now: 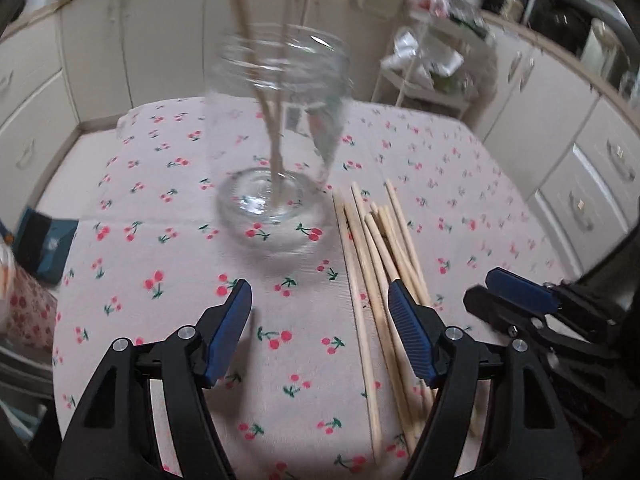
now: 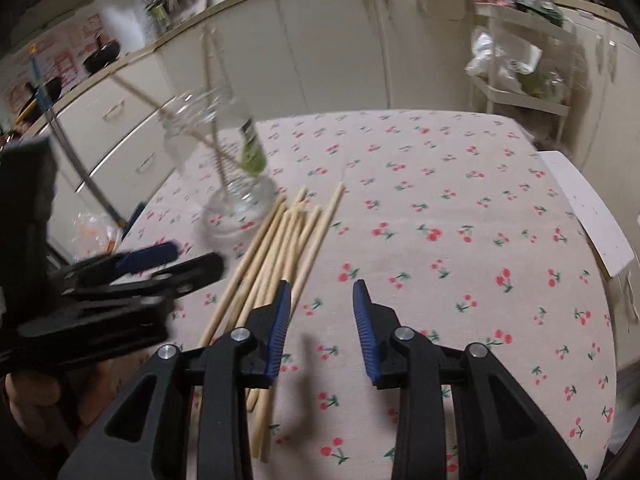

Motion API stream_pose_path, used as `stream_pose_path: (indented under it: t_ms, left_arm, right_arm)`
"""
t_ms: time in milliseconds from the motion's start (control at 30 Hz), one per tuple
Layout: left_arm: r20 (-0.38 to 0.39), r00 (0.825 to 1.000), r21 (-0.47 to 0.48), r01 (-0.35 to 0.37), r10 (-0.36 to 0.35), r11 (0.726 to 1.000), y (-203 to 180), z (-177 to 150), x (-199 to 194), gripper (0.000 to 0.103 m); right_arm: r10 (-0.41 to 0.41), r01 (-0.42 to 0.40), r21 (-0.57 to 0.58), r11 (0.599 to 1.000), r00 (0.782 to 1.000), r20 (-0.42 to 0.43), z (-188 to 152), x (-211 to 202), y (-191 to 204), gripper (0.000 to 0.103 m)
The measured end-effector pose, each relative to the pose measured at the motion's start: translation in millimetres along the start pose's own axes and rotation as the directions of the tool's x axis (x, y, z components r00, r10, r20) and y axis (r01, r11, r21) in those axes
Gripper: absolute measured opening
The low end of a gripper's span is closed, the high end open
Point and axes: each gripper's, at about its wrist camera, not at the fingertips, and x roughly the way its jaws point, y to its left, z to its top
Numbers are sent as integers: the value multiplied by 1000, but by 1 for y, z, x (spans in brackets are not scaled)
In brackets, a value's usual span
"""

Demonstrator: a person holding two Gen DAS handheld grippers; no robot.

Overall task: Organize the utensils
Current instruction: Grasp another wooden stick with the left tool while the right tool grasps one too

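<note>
Both grippers stand apart and empty: left gripper [image 1: 320,300], right gripper [image 2: 320,300]. Wooden chopsticks [image 1: 380,264] lie between them, right of the glass jar [image 1: 276,136], long axes running toward it.

I count one clear glass jar [image 1: 276,140] on my bench, two pale wooden chopsticks [image 1: 276,160] standing inside it — and a loose pile of roughly eight more wooden sticks [image 1: 380,264] beside it; overlap blurs the exact tally.
</note>
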Motion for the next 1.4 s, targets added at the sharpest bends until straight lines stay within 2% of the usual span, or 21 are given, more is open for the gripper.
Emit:
stream_pose_path:
  t_ms: [100,267,333,433,467,500,567,633,667,767,867,1033,1233,1300,1400]
  left_arm:
    - [-34,999,38,-27,28,999,-1,1,11,66]
    - [-42,998,84,-42,45,996,-3,0,14,56]
    - [-45,998,80,-45,48,996,-3,1,12,36]
    - [-56,998,68,-38,41,997,-1,-1,9,24]
    - [-64,997,60,-37,41,997,1,-2,6,21]
    - [-70,997,54,-39,43,998,2,-3,4,17]
    - [-92,995,30,-31,34,999,5,-9,-2,13]
    - [-128,992,17,-6,8,1000,7,-16,-7,10]
    - [-143,990,20,11,-8,1000,8,-20,-11,10]
    - [-140,990,37,10,-5,999,9,-17,-15,10]
    - [-115,993,37,-5,9,999,8,-3,-11,11]
    - [-104,994,43,-30,34,999,5,18,9,12]
    - [-123,991,41,-39,44,998,7,23,26,12]
    - [-121,992,52,-37,43,998,7,23,26,12]
    - [-124,992,36,-9,13,999,12,23,26,11]
  right_arm:
    - [25,-25,-28,999,999,-29,-5,0,6,33]
    - [38,-43,-66,997,997,-70,-14,11,17,32]
    - [14,-21,-92,996,997,-73,-15,15,20,26]
    - [-32,25,-93,995,997,-76,-13,12,18,13]
    - [-62,56,-86,995,996,-71,-12,9,14,9]
    - [-72,66,-71,995,994,-78,-12,7,9,8]
    - [-73,69,-47,997,993,-90,-14,3,1,7]
    - [-29,27,-16,1000,994,-101,-14,-3,-7,7]
    - [-17,16,-12,1000,995,-98,-12,-5,-8,7]
    - [12,-12,6,1000,998,-66,2,-7,-13,34]
    - [21,-19,31,999,998,-64,22,5,-18,34]
    - [16,-19,-27,999,996,-88,40,27,-12,29]
    - [-59,52,-61,997,990,-125,45,53,-18,20]
    - [-100,88,-111,990,989,-107,47,57,-13,15]
    - [-148,131,-187,974,985,-85,49,63,0,15]
